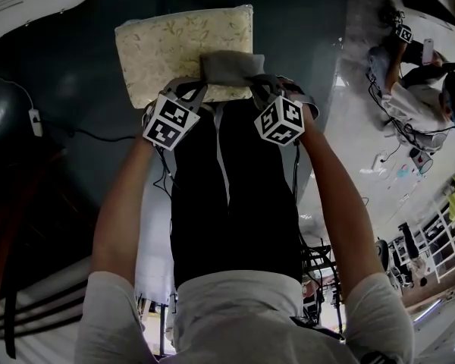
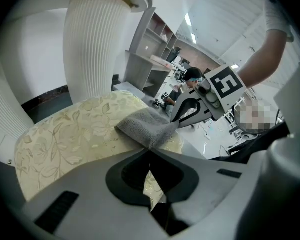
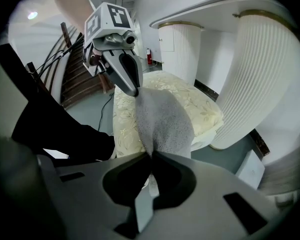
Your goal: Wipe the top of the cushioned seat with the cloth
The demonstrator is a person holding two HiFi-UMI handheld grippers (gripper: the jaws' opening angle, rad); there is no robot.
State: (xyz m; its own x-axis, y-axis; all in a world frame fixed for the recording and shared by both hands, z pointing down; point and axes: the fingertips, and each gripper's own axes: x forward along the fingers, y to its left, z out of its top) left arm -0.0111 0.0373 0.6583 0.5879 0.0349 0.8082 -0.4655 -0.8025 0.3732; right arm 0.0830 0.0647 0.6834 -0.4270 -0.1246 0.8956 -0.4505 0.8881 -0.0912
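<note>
The cushioned seat (image 1: 167, 48) is cream with a leafy print and sits on the dark floor ahead of me. A grey cloth (image 1: 229, 67) lies stretched over its near edge. My left gripper (image 1: 196, 89) is shut on the cloth's left end and my right gripper (image 1: 259, 86) is shut on its right end. In the left gripper view the cloth (image 2: 146, 125) runs from my jaws across the seat (image 2: 70, 134) to the right gripper (image 2: 179, 120). From the right gripper view, the cloth (image 3: 162, 119) drapes over the seat (image 3: 195, 101) up to the left gripper (image 3: 135, 90).
White fluted columns (image 2: 95, 44) stand close behind the seat. A cable with a power strip (image 1: 36, 121) lies on the floor at left. A person (image 1: 421, 89) works at the far right. Dark stair rails (image 3: 72, 69) and a white box (image 3: 251, 169) flank the seat.
</note>
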